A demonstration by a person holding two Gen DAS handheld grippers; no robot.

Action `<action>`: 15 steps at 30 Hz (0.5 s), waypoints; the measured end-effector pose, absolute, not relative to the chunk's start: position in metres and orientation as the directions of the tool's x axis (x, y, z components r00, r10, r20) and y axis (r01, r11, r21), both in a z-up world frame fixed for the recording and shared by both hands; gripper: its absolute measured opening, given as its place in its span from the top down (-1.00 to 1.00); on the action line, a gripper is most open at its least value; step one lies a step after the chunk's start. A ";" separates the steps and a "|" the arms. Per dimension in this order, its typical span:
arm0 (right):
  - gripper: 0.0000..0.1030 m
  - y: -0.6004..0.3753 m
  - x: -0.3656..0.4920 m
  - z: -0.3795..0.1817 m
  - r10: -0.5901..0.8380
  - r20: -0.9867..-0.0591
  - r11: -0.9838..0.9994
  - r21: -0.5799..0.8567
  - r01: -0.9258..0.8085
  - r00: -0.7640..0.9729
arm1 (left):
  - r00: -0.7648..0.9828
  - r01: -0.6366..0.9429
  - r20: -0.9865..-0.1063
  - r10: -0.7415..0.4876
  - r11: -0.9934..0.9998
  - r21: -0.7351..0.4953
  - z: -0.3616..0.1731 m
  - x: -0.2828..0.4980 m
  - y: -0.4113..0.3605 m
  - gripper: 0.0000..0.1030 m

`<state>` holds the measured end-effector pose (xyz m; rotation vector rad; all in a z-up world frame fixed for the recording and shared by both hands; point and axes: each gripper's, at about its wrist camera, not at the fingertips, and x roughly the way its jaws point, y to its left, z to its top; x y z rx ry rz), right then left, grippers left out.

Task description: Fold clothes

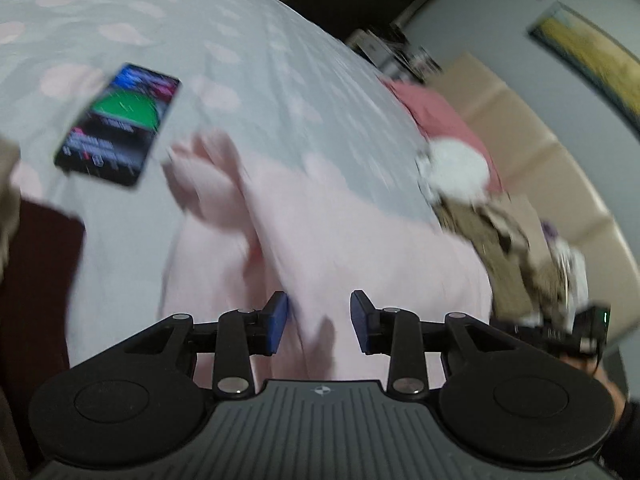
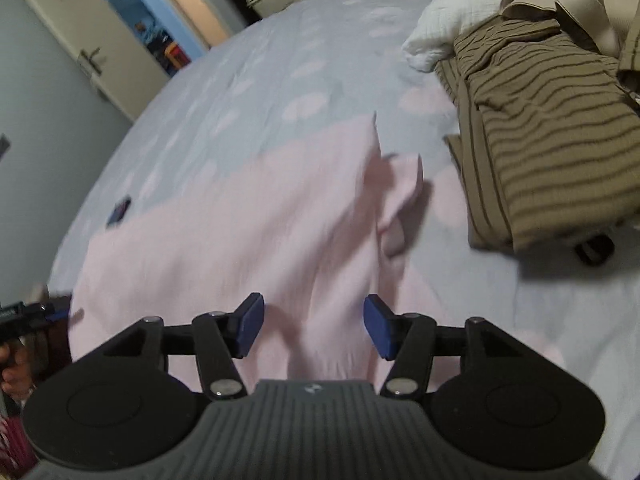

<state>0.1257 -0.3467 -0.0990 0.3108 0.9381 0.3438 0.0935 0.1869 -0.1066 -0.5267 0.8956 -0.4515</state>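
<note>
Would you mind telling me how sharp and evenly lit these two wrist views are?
Left wrist view: heavy motion blur smears the phone, pink garment and clothes pile, while the open left gripper stays crisp. Right wrist view: milder blur on the garment; the striped top and right gripper are sharp. Both show fisheye bending and dim, soft light.

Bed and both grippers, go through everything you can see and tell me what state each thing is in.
Left gripper: open, over the pink cloth, holding nothing.
Right gripper: open, over the same cloth, holding nothing.
Pink garment: spread on the bed, rumpled, not yet folded.
Striped brown garment: loosely heaped, unfolded.
White cloth: bunched up.
Phone: lying flat, screen lit.
Bed cover: spread out.
</note>
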 end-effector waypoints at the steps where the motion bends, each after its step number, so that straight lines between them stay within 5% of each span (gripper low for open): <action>1: -0.13 -0.345 0.122 -0.100 0.414 -0.735 0.907 0.386 -0.170 0.537 | 0.532 0.159 -0.621 -0.576 0.788 -0.594 -0.109 0.091 0.183 0.39; 4: 0.97 -0.333 0.118 -0.108 0.351 -0.792 0.935 0.265 -0.237 0.499 | 0.457 0.184 -0.707 -0.539 0.836 -0.518 -0.122 0.089 0.167 0.38; 7: 0.98 -0.334 0.116 -0.112 0.334 -0.804 0.940 0.250 -0.230 0.492 | 0.419 0.219 -0.735 -0.533 0.845 -0.487 -0.127 0.091 0.157 0.92; 15: 0.98 -0.349 0.110 -0.120 0.377 -0.783 0.926 0.327 -0.189 0.495 | 0.434 0.245 -0.747 -0.504 0.864 -0.440 -0.127 0.086 0.162 0.88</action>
